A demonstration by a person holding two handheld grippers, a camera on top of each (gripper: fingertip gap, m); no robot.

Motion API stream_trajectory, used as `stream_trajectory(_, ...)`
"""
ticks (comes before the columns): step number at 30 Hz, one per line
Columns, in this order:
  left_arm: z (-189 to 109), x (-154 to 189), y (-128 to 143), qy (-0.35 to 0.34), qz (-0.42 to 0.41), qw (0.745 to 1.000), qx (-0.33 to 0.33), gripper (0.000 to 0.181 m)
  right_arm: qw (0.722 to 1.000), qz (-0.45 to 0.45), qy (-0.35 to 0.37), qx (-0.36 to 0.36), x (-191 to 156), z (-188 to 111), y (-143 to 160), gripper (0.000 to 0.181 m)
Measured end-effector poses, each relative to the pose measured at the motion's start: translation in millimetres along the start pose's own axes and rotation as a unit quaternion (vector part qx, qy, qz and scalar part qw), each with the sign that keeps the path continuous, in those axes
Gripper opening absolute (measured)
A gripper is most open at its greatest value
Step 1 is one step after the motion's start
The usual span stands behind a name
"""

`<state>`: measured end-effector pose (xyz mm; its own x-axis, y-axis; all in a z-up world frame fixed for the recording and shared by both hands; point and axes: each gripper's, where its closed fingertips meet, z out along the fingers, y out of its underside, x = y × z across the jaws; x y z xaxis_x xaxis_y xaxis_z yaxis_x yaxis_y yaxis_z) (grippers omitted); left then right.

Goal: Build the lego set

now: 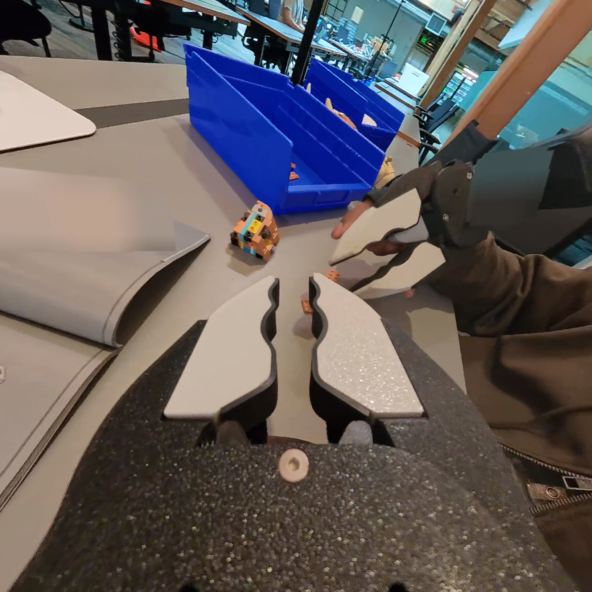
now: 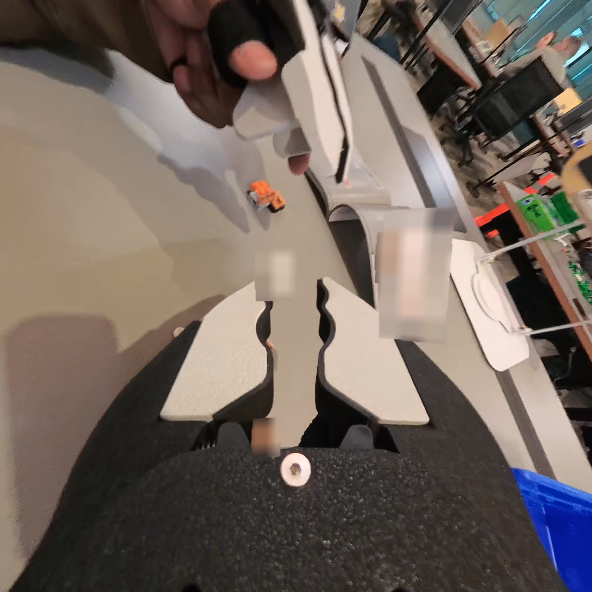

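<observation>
Both tongs stand parted with nothing between the fingers. From my left gripper (image 1: 293,282) I see pale grey finger plates with wavy black-edged inner profiles, mounted on a speckled black textured body with one pale screw at centre. My right gripper (image 2: 294,285) is of the same build; its tips are partly masked by a blur patch, but the gap between the plates is plain.

No writing can be read in either view; the open instruction booklet (image 1: 80,288) at left is blurred over.

The partly built lego model (image 1: 254,235), a blocky assembly of brown, orange, yellow, light blue and black bricks, rests on the smooth grey table (image 1: 128,198) ahead of the left gripper, just in front of a blue plastic bin (image 1: 256,141). A small brown piece (image 1: 307,306) lies on the table against the inner edge of the left gripper's right-hand finger, and another brown studded plate (image 1: 333,275) lies just beyond that fingertip, near the right gripper's lower finger. More brown pieces (image 1: 293,174) sit inside the bin's open front.

A second blue bin (image 1: 352,93) stands behind the first. The table between model, booklet and grippers is bare. A white flat pad (image 1: 38,115) lies at far left.
</observation>
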<state>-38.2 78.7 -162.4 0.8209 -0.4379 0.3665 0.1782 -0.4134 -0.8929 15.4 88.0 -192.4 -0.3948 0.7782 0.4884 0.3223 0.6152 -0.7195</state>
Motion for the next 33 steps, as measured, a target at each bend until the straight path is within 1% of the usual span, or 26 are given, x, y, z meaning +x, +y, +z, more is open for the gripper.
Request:
stream_trajectory(3, 0.9, -3.2, 1.6, -0.011, 0.005, 1.0, -0.003, 0.018, 0.999, -0.005, -0.038, -0.026, -7.2, 15.5, 11.1, 0.028)
stream_trajectory(7, 2.6, -4.7, 3.7, -0.018, 0.015, 1.0, -0.009, 0.018, 0.995, -0.004, -0.085, -0.051, -6.1, 36.3, 21.5, 0.033)
stream_trajectory(11, 1.8, -6.1, 3.5, -0.021, 0.017, 1.0, -0.009, 0.017, 0.987, 0.008, -0.145, -0.075, -7.4, 53.3, 30.2, 0.036)
stream_trajectory(14, 0.0, -7.0, 2.0, -0.023, 0.019, 1.0, -0.006, 0.018, 0.979, 0.004, -0.176, -0.098, -9.2, 63.7, 38.5, 0.039)
stream_trajectory(18, -3.2, -7.9, -1.1, -0.025, 0.019, 1.0, 0.002, 0.017, 0.973, 0.018, -0.205, -0.1, -9.8, 71.9, 36.7, 0.039)
stream_trajectory(20, -4.4, -8.5, -2.5, -0.026, 0.019, 0.999, 0.005, 0.017, 0.968, 0.035, -0.228, -0.101, -14.2, 73.5, 35.4, 0.034)
stream_trajectory(22, -5.4, -9.0, -3.4, -0.027, 0.018, 0.999, 0.008, 0.017, 0.962, 0.059, -0.245, -0.103, -18.3, 73.6, 34.6, 0.023)
stream_trajectory(23, -5.9, -9.3, -3.9, -0.028, 0.018, 0.999, 0.009, 0.017, 0.962, 0.065, -0.244, -0.104, -18.8, 73.7, 34.5, 0.017)
stream_trajectory(26, -7.3, -10.0, -5.2, -0.031, 0.021, 0.999, 0.012, 0.017, 0.97, 0.045, -0.216, -0.104, -18.4, 72.0, 34.6, 0.016)
stream_trajectory(29, -8.5, -11.5, -5.7, -0.037, 0.023, 0.999, 0.014, 0.017, 0.981, 0.005, -0.166, -0.098, -18.1, 63.3, 31.9, 0.016)
stream_trajectory(31, -9.7, -12.5, -6.5, -0.041, 0.024, 0.999, 0.016, 0.017, 0.99, -0.011, -0.12, -0.077, -14.8, 49.4, 20.7, 0.016)
stream_trajectory(33, -11.0, -12.8, -7.9, -0.043, 0.026, 0.999, 0.02, 0.017, 0.997, -0.016, -0.064, -0.039, -8.6, 25.5, 0.3, 0.016)
